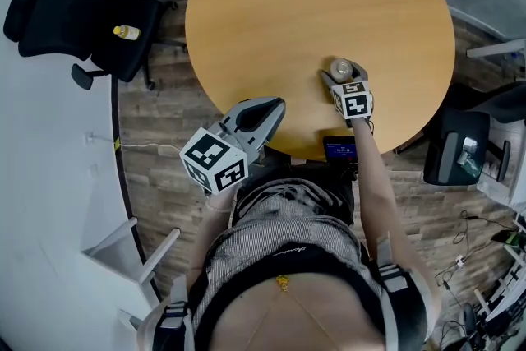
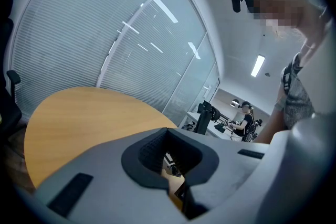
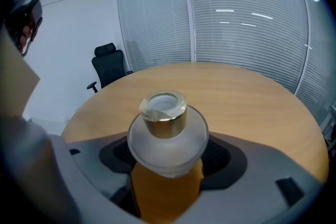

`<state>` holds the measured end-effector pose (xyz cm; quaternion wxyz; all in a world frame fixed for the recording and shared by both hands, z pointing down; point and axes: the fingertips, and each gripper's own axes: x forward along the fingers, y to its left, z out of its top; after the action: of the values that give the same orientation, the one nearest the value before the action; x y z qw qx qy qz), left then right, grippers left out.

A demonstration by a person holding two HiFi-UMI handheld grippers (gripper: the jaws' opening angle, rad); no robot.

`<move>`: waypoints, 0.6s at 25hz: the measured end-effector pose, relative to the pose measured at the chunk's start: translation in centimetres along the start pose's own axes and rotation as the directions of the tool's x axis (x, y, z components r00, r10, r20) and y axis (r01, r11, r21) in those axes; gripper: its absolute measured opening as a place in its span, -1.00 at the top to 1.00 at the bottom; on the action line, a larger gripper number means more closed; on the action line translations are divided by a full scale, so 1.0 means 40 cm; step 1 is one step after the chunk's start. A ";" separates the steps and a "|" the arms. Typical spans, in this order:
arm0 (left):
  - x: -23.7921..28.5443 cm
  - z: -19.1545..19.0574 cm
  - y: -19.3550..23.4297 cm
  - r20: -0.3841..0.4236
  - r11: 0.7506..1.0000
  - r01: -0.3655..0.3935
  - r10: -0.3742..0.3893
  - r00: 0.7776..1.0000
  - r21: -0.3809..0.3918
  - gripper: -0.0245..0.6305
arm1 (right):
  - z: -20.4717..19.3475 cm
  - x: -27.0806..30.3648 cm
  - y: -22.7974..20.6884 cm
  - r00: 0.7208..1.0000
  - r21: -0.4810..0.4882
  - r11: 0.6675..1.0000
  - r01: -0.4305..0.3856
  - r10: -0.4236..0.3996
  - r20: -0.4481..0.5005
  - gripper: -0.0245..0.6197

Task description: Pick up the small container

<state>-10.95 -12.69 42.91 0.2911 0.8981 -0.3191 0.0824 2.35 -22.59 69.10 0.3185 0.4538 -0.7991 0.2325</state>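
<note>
The small container (image 1: 340,66) is a frosted round jar with a gold collar, standing near the front edge of the round wooden table (image 1: 312,4). My right gripper (image 1: 343,78) is around it from the near side. In the right gripper view the small container (image 3: 165,128) fills the gap of the right gripper (image 3: 167,168), and both pads (image 3: 220,157) press its sides. I cannot tell whether it is off the table. My left gripper (image 1: 275,104) hangs off the table's front-left edge, jaws together and holding nothing. In its own view the left gripper (image 2: 169,165) shows only a narrow slit.
A black office chair (image 1: 82,16) with a small yellow thing (image 1: 126,32) on its seat stands at the left. Another dark chair (image 1: 456,145) is at the right, with cables on the floor behind it. A small dark screen (image 1: 339,148) sits below the table edge. A person (image 2: 244,118) sits at a far desk.
</note>
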 end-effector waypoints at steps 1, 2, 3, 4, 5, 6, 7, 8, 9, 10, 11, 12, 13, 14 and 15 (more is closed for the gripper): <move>-0.002 0.001 0.000 0.002 1.000 0.001 -0.001 1.000 0.001 0.91 | 0.000 -0.003 0.000 1.000 0.000 1.000 -0.001 0.001 -0.004 -0.13; -0.003 0.003 0.000 0.003 1.000 0.002 -0.002 1.000 0.002 0.91 | 0.002 -0.007 0.002 1.000 -0.005 1.000 -0.002 0.002 -0.008 -0.13; -0.003 0.004 -0.001 0.005 1.000 0.003 -0.003 1.000 0.003 0.91 | 0.003 -0.011 0.003 1.000 -0.013 1.000 -0.002 0.002 -0.010 -0.13; -0.002 0.005 -0.003 0.007 1.000 0.005 -0.005 1.000 0.004 0.91 | 0.003 -0.017 0.003 1.000 -0.020 1.000 -0.003 0.003 -0.010 -0.13; -0.001 0.006 -0.006 0.008 1.000 0.008 -0.008 1.000 0.005 0.91 | 0.004 -0.022 0.000 1.000 -0.021 1.000 -0.005 0.005 -0.007 -0.13; 0.001 0.007 -0.007 0.009 1.000 0.011 -0.011 1.000 0.005 0.91 | 0.006 -0.028 -0.003 1.000 -0.018 1.000 -0.006 0.006 -0.002 -0.13; 0.002 0.008 -0.009 0.010 1.000 0.015 -0.015 1.000 0.005 0.91 | 0.009 -0.034 -0.006 1.000 -0.013 1.000 -0.007 0.007 0.001 -0.13; 0.003 0.008 -0.011 0.011 1.000 0.019 -0.019 1.000 0.004 0.91 | 0.012 -0.041 -0.008 1.000 -0.009 1.000 -0.008 0.008 0.002 -0.13; 0.004 0.009 -0.013 0.012 1.000 0.023 -0.023 1.000 0.003 0.91 | 0.017 -0.047 -0.009 1.000 -0.010 1.000 -0.011 0.011 0.003 -0.13; 0.006 0.010 -0.016 0.012 1.000 0.027 -0.027 1.000 0.004 0.91 | 0.021 -0.053 -0.010 1.000 -0.014 1.000 -0.014 0.014 0.004 -0.13; 0.007 0.012 -0.020 0.011 1.000 0.031 -0.031 0.999 0.007 0.91 | 0.026 -0.060 -0.011 1.000 -0.020 1.000 -0.018 0.018 0.004 -0.13; 0.009 0.014 -0.024 0.011 0.999 0.034 -0.034 0.999 0.009 0.91 | 0.031 -0.068 -0.011 1.000 -0.026 0.999 -0.020 0.020 0.002 -0.13; 0.010 0.015 -0.027 0.011 0.999 0.037 -0.037 0.999 0.012 0.91 | 0.035 -0.077 -0.011 1.000 -0.031 0.999 -0.020 0.020 0.000 -0.13; 0.010 0.016 -0.029 0.012 0.999 0.040 -0.040 0.999 0.014 0.91 | 0.039 -0.085 -0.012 1.000 -0.035 0.999 -0.018 0.018 -0.001 -0.13; 0.011 0.017 -0.030 0.012 0.999 0.043 -0.043 0.999 0.016 0.91 | 0.043 -0.092 -0.012 1.000 -0.039 0.999 -0.017 0.017 0.000 -0.13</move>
<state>-9.89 -12.55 41.92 0.2837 0.9075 -0.3009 0.0730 3.69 -21.81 65.31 0.3251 0.4409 -0.8073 0.2194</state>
